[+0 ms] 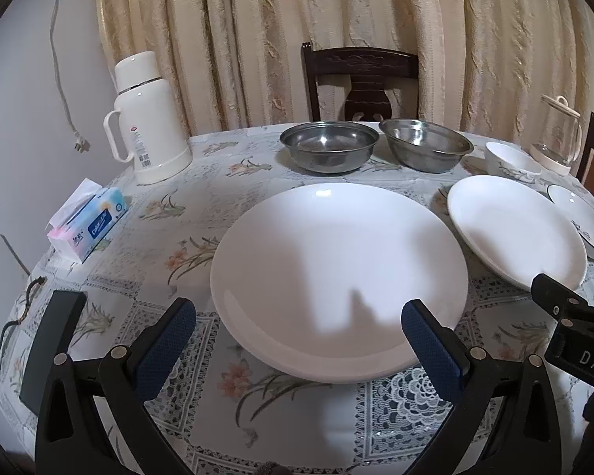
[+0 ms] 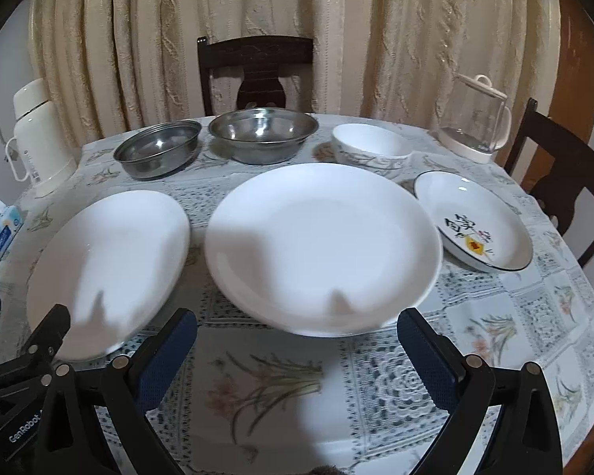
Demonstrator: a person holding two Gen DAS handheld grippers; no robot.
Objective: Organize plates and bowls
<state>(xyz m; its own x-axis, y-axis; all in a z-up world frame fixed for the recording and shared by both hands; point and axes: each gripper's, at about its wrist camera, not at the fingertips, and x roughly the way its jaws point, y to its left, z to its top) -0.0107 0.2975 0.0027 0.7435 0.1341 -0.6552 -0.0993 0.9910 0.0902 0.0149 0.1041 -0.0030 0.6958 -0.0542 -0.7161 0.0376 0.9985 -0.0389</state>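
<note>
Left wrist view: left tongs spread, empty, at the near edge over a white plate; patterned plate cut off right. Right wrist view: right tongs spread before the second white plate; tissue pack half cropped.

You have a white thermos jug at far left, tissue pack beside it, glass kettle far right, dark chair behind, floral tablecloth.

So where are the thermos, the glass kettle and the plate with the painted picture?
thermos point(image 1: 154, 118), left wrist view, middle of its white body.
glass kettle point(image 2: 479, 118), right wrist view, on its clear wall.
painted plate point(image 2: 447, 202), right wrist view, bare white part of its inside.
</note>
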